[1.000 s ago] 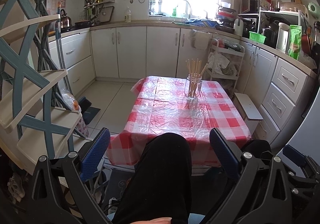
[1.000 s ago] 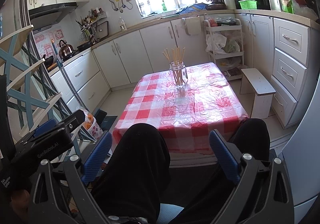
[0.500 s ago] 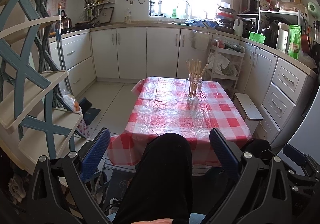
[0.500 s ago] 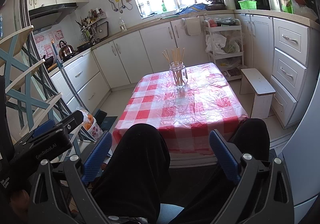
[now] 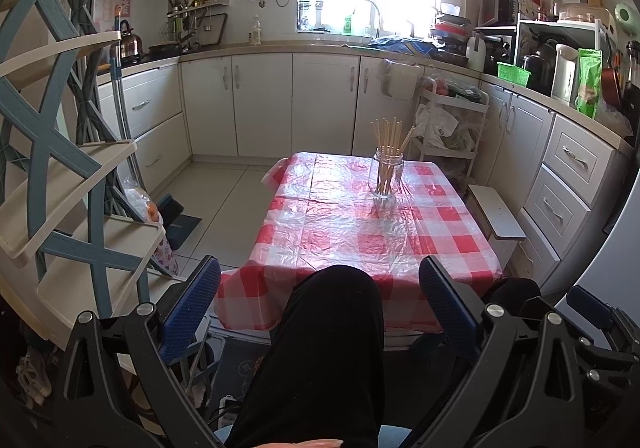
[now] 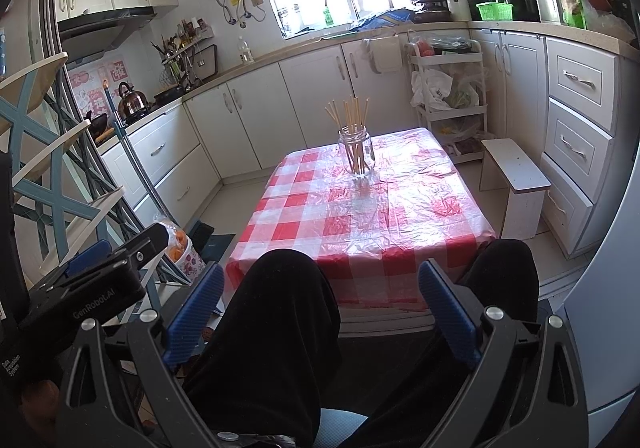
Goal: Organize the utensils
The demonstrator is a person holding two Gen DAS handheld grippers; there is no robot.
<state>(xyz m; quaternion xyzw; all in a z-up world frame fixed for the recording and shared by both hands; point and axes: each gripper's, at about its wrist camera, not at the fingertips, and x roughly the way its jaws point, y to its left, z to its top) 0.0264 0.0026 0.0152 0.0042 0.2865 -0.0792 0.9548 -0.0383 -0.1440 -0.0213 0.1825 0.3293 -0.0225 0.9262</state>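
— Where are the chopsticks (image 5: 387,152)?
— Upright in the jar (image 6: 357,154), far half of my checked table (image 5: 320,232).
— And your grippers?
— Left gripper (image 5: 320,300) and right gripper (image 6: 320,302) both gape wide, empty, held low over my knees, well short of the table.

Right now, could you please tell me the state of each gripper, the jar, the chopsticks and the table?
left gripper: open, empty, held over a knee.
right gripper: open, empty.
glass jar: upright, lidless.
chopsticks: standing in the jar.
table: covered with checked cloth, jar on it.
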